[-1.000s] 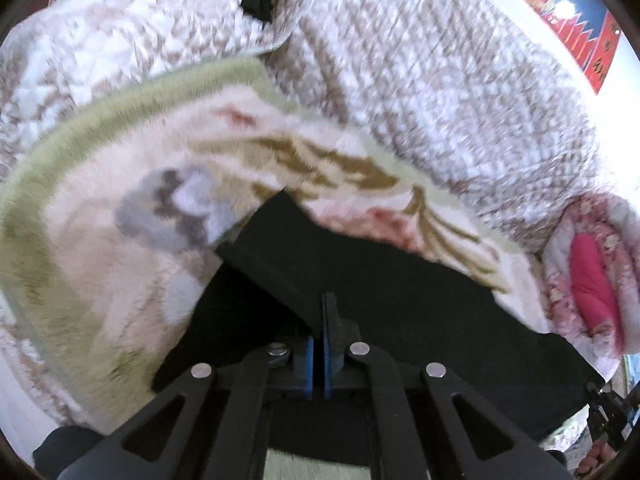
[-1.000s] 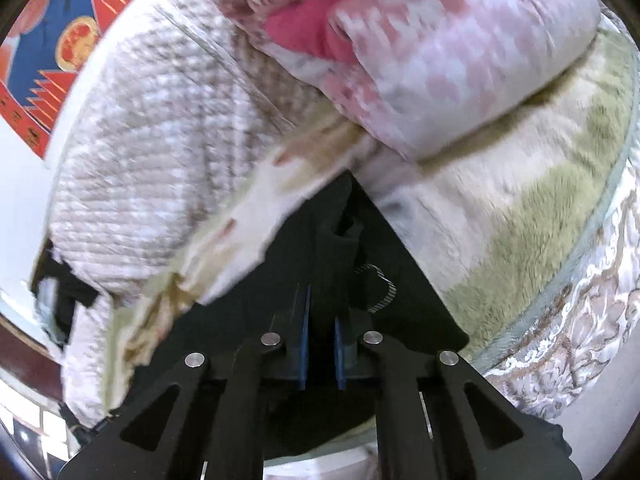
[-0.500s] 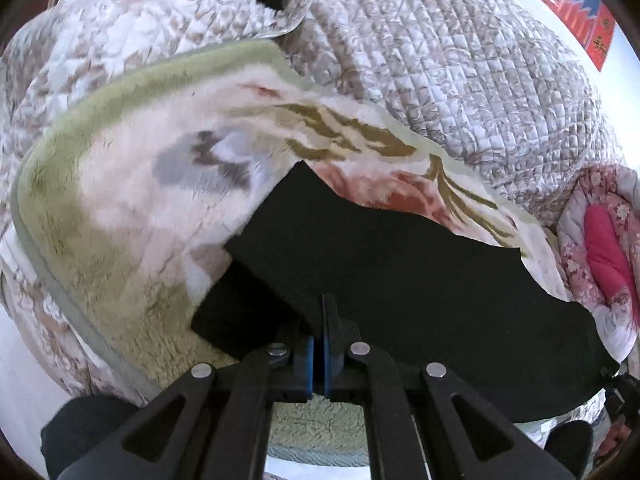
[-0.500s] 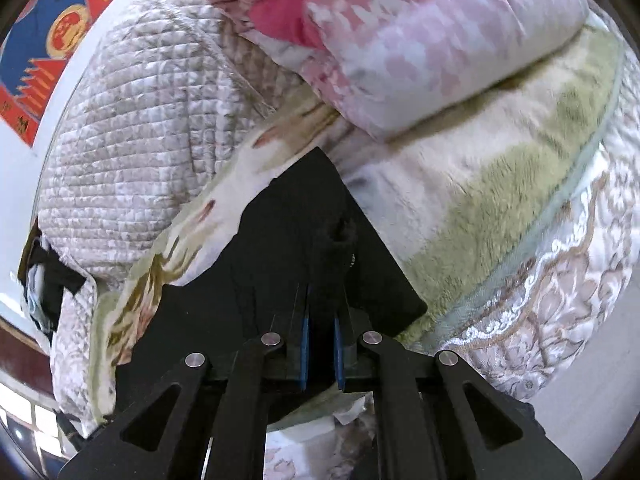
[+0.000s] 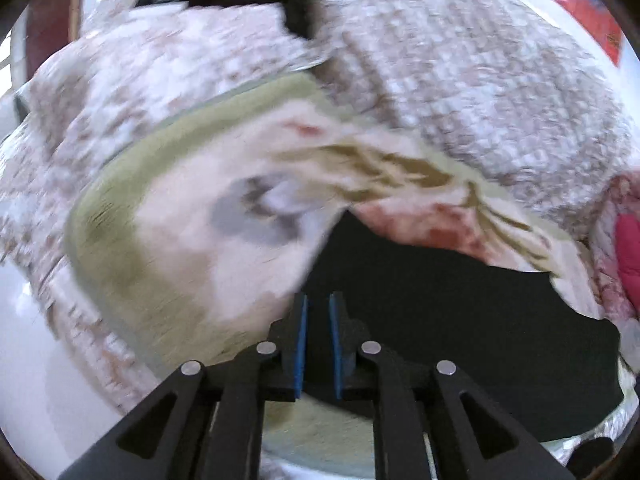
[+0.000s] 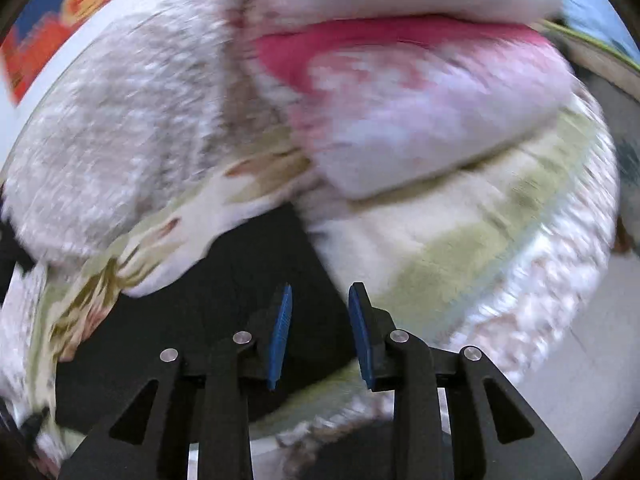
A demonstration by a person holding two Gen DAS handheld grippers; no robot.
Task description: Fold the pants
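The black pants (image 5: 448, 304) lie folded flat on a plush floral blanket (image 5: 180, 240) on the bed. In the left wrist view my left gripper (image 5: 318, 308) is open a little, its blue pads apart just above the pants' near left corner, holding nothing. In the right wrist view the pants (image 6: 224, 304) spread out to the left. My right gripper (image 6: 320, 300) is open wider, over the pants' near right corner, empty. Both views are motion-blurred.
A quilted beige bedspread (image 5: 460, 80) rises behind the blanket. A pink and white folded duvet (image 6: 420, 100) lies just beyond the pants on the right side. The blanket's green border (image 6: 460, 264) and the bed edge are near the right gripper. A red and blue wall hanging (image 6: 60, 8) is behind.
Both grippers were shut on the pants' edge and have opened, letting the cloth down flat on the blanket. Both have drawn back slightly.
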